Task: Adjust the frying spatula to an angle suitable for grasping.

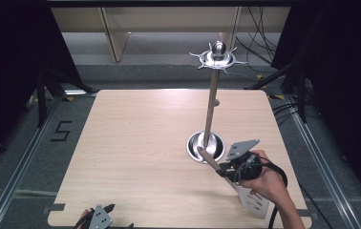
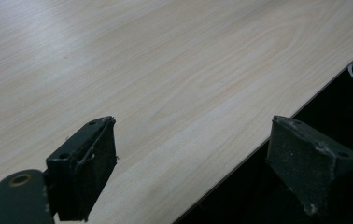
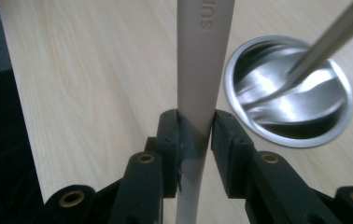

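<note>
Jaws of the right gripper (image 3: 195, 135) are clamped on the flat grey handle of a slotted spatula (image 1: 252, 200), one black pad pressing each edge of the handle so that no gap remains. In the right gripper view the handle runs straight up from between the pads, with raised letters near its upper end. From the high view, the right gripper (image 1: 222, 168) sits near the right front part of the tabletop (image 1: 140, 143), held in the person's right hand (image 1: 267, 183). The spatula lies tilted through the grip: its handle tip points up and left toward the round steel base (image 1: 206, 147) of a utensil stand, while its pale slotted blade hangs toward the front edge of the tabletop, below the wrist. The handle tip is just beside the rim of that base; whether it touches cannot be told.

The stand's thin pole (image 1: 211, 107) rises from the base to a shiny top disc with hooks (image 1: 218, 58) around it. In the right gripper view the base (image 3: 289, 100) lies just right of the handle, with the pole slanting across it.

Left gripper (image 1: 101, 218) rests at the front left edge of the tabletop. Its jaws stand wide apart with nothing between them, one pad (image 2: 85, 168) over the wood and the other past the edge.
</note>
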{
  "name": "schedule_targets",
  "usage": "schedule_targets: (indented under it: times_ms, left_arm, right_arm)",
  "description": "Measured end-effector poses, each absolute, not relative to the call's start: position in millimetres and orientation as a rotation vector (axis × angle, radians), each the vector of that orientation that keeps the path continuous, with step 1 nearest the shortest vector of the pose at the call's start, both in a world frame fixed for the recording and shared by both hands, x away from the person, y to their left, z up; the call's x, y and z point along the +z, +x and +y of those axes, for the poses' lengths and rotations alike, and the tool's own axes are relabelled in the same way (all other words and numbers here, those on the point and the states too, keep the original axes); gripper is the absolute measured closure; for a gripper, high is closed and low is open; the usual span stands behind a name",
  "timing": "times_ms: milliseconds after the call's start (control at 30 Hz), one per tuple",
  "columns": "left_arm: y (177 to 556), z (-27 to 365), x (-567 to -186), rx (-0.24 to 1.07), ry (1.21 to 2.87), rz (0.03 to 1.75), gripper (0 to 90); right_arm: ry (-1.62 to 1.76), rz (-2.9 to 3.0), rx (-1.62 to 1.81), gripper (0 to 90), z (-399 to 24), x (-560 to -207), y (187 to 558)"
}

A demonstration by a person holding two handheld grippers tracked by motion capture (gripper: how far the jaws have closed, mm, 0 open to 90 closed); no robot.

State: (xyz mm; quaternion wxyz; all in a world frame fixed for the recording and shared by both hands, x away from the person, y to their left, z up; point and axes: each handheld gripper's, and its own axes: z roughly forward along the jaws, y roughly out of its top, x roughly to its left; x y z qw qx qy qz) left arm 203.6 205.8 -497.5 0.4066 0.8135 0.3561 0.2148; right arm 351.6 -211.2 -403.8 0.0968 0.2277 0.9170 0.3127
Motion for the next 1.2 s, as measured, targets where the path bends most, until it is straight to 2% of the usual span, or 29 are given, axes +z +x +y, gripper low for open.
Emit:
schedule_targets:
  times_ms: [367,733,767,833,967,1200]
  left_arm:
    - [205,208,-497,0.560,2.073,0.876,14.9]
    - [201,204,-497,0.526,2.051,0.936,14.8]
    - [204,207,-495,0.557,2.095,0.862,14.9]
    - [205,208,-495,0.561,2.103,0.845,14.8]
    - [199,202,-497,0.522,2.062,0.917,14.8]
    - [202,205,-494,0.551,2.118,0.852,14.8]
  right_arm:
    - [0.760,2.590,1.109,73.6,-250,-383,347]
    - [0.770,2.505,1.203,73.7,-269,-372,345]
    - [0.795,2.487,1.222,73.7,-272,-369,342]
    - [0.790,2.478,1.251,73.7,-274,-367,342]
    - [0.803,2.452,1.291,73.7,-279,-364,341]
    - [0.781,2.414,1.362,73.8,-283,-356,337]
